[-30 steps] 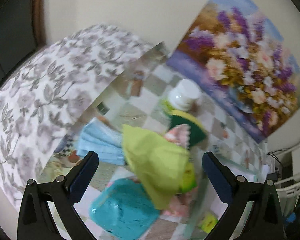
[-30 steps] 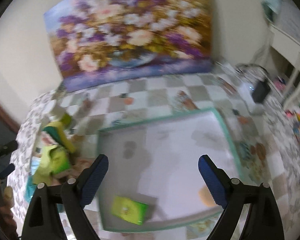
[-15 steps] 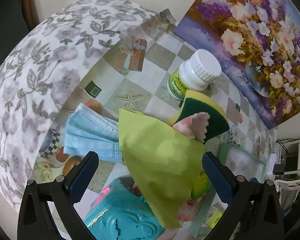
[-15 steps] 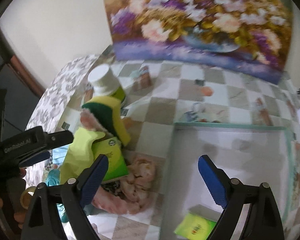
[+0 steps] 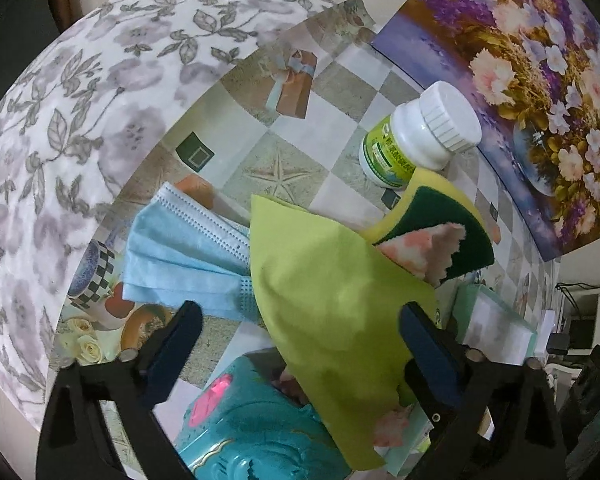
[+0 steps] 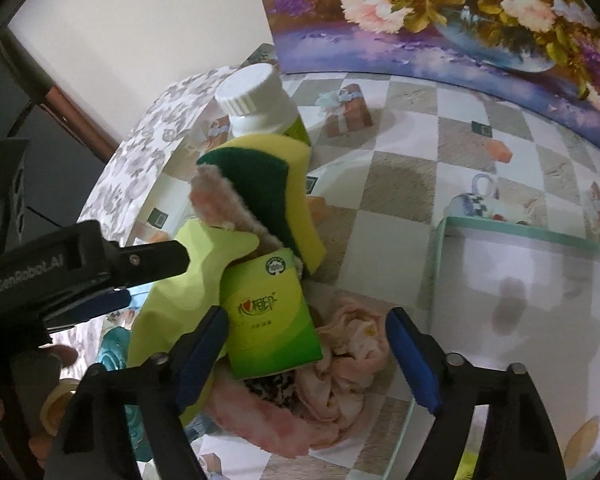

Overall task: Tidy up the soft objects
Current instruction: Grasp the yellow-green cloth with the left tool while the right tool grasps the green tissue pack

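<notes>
While both claws are hovering wide apart and gripping nothing, the right claw [image 6: 306,344] is straddling the green tissue pack [image 6: 270,320] atop the worktop's soft pile, probably to lift it.

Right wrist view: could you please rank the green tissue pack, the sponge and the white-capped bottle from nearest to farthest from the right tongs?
1. Green tissue pack, between the right tongs, left of centre.
2. Sponge, behind it, propped up.
3. White-capped bottle, farthest, behind the sponge.

The pink towel [image 6: 328,384] looks fluffy — soft cloth. The green cloth [image 5: 332,300] is smooth and matt. The white bottle [image 5: 416,140] is shiny plastic.
</notes>
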Demonstrator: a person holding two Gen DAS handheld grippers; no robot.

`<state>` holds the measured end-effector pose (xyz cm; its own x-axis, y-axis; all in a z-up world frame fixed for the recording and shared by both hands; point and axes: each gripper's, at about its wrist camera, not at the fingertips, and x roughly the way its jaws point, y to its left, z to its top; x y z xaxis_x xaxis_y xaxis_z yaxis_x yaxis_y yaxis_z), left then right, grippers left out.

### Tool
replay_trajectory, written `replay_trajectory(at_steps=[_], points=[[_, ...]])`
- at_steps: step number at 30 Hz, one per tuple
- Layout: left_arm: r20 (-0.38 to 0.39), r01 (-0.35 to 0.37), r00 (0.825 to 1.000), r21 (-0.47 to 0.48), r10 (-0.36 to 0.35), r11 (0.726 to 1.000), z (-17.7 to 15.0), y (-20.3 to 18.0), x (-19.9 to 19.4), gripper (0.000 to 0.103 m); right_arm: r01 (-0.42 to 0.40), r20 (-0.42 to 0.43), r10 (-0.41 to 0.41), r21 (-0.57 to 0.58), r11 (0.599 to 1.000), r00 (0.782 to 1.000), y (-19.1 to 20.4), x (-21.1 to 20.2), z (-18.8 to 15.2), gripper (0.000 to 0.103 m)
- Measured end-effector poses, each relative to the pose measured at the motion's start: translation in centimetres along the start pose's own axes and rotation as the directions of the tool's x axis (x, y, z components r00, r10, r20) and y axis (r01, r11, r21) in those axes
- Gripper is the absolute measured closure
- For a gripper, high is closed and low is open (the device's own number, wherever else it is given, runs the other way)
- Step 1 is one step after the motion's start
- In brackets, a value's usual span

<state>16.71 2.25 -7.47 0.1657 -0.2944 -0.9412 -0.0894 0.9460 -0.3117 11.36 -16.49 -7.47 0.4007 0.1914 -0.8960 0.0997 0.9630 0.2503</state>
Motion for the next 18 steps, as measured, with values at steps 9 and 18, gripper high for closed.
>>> replay_trajectory(at_steps=[9,18], points=[[-0.038,0.036,0.999,0.011,-0.036,0.999,-0.2,-0.4,1.0,0.033,-0.061,-0.016,0.061,-0.019,0.998,0.998,0.6,0.2,-0.1,0.032],[-0.063,0.042,0.997,0.01,-0.041,0.999,-0.2,-0.8,2.2,0.071,-0.084,-0.027,0.083,-0.023,0.996,0.996,0.8,0.6,-0.2,0.048]])
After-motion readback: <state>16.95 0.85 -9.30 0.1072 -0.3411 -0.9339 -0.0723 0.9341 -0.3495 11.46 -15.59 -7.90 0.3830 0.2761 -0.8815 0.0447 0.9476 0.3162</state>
